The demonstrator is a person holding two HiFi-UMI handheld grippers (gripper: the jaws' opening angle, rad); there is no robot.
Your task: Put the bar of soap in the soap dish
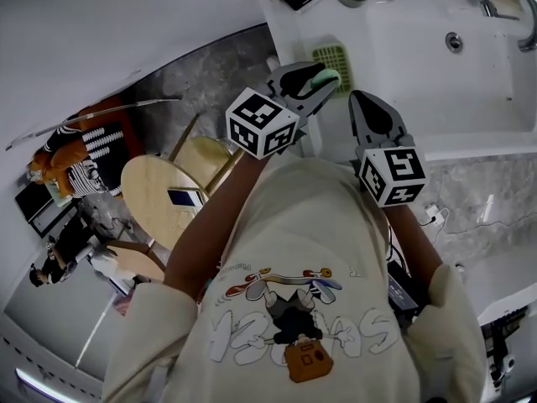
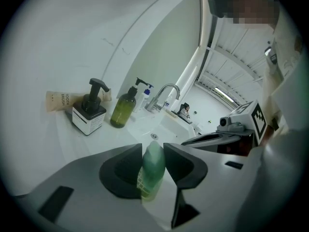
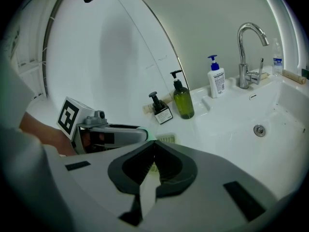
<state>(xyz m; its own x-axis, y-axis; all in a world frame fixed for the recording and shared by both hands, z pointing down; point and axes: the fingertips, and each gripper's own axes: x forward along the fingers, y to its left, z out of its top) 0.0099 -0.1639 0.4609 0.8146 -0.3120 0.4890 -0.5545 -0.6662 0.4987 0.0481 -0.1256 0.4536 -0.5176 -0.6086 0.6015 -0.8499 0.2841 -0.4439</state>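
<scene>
Green bar of soap [image 2: 153,168] clamped in left hand-held gripper [image 2: 153,150]

— What kind of room is this?

— A bathroom, seen at the washstand. There's a white moulded washbasin [image 3: 285,115] with a round metal drain [image 3: 259,129] and a tall chrome swan-neck tap [image 3: 248,47].

— Anything else that says so?

— Toiletries on the white counter [image 3: 215,117]: an olive-green pump bottle [image 3: 183,101], a square black-topped pump bottle with a white label [image 2: 88,114], a white bottle with a blue pump [image 3: 216,81], a cream tube printed "TOOTH BRUSH" [image 2: 60,100] and a pale green slatted soap dish [image 1: 331,55].
</scene>
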